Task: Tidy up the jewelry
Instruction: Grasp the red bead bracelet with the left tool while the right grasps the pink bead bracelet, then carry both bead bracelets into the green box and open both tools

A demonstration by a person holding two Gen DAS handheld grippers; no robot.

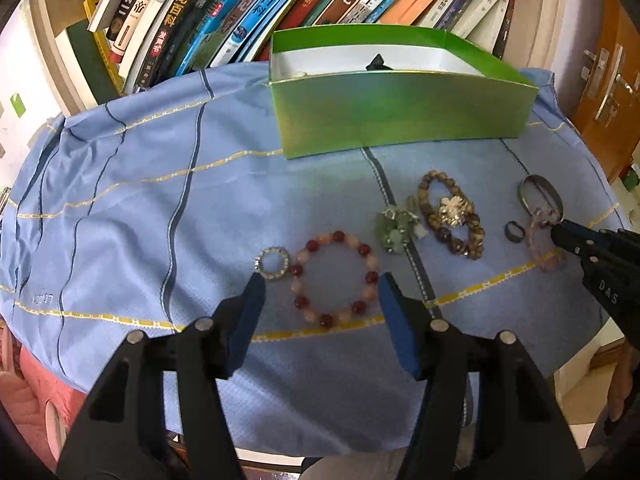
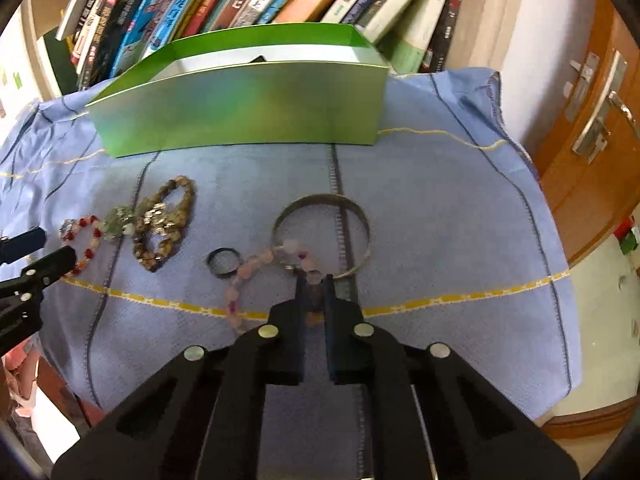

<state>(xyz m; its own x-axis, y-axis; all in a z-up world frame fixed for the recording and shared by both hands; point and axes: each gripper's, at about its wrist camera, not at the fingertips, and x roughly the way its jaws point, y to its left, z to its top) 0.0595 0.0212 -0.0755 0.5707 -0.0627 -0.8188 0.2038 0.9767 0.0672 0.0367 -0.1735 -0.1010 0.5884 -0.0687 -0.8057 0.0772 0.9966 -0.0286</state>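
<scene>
— What's my right gripper [image 2: 315, 280] doing?

— I see its fingers pinching a bead of the pale pink bracelet [image 2: 256, 268], which lies on the blue cloth [image 2: 440, 208] over the desk, partly overlapping the silver bangle [image 2: 320, 200]. A small dark ring [image 2: 224, 263] sits just beside the pink beads.

— And my left one?

— My left gripper [image 1: 322, 288] hangs spread wide above the red-and-pink bead bracelet [image 1: 334, 278], not touching it. A sparkly ring [image 1: 273, 264] lies beside that bracelet, then a green stone piece [image 1: 394, 230] and a brown bead bracelet [image 1: 450, 216].

— The box?

— The green box [image 1: 400, 116] stands open at the back, against the books [image 1: 240, 12].
</scene>
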